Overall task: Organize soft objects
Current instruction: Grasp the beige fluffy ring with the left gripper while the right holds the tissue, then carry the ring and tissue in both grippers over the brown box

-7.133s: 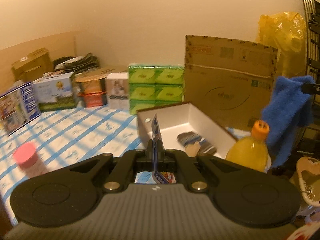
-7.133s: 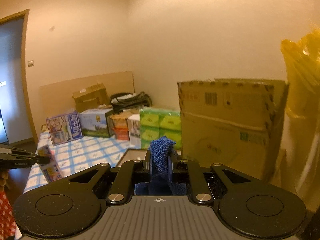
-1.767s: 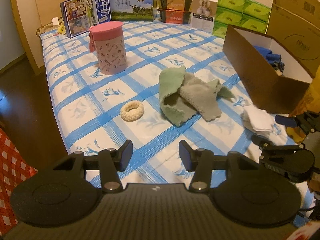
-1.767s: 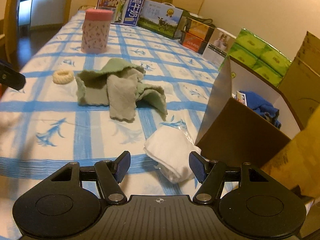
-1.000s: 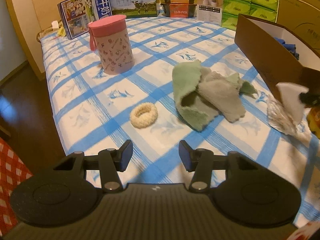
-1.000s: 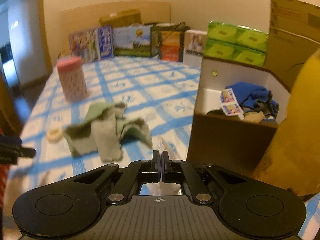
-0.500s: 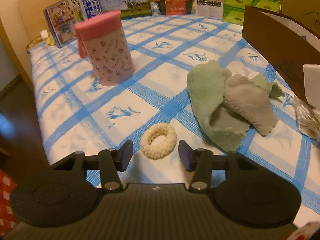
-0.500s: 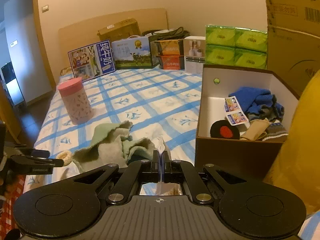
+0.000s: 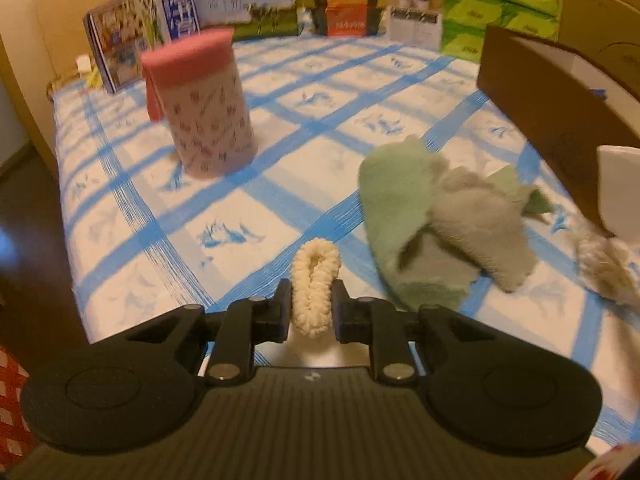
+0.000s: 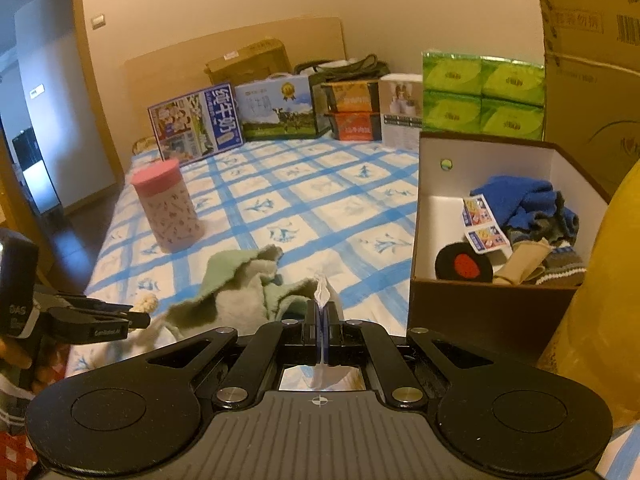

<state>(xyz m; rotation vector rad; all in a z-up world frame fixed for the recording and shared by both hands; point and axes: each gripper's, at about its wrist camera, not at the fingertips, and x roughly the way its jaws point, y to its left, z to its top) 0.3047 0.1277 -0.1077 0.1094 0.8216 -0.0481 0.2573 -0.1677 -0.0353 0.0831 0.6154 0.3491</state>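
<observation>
My left gripper [image 9: 311, 307] is shut on a cream fluffy hair tie [image 9: 314, 280], squeezed into a narrow loop just above the blue-checked cloth. My right gripper [image 10: 320, 316] is shut on the white tissue pack [image 10: 321, 294]; its plastic edge sticks up between the fingers. The pack also shows at the right edge of the left wrist view [image 9: 618, 192]. A crumpled green-and-grey cloth [image 9: 436, 216] lies on the table between the grippers. The brown box [image 10: 492, 312] to the right holds a blue towel [image 10: 516, 200], socks and small packets.
A pink-lidded patterned canister [image 9: 200, 104] stands at the left. Milk cartons [image 10: 196, 124], snack boxes and green tissue packs [image 10: 482, 94] line the back. A yellow bottle [image 10: 604, 280] stands close on the right. The left gripper shows in the right wrist view [image 10: 136, 318].
My left gripper moved forward and closed on the hair tie, which was lying free between open fingers. My right gripper kept hold of the tissue pack and rose a little.
</observation>
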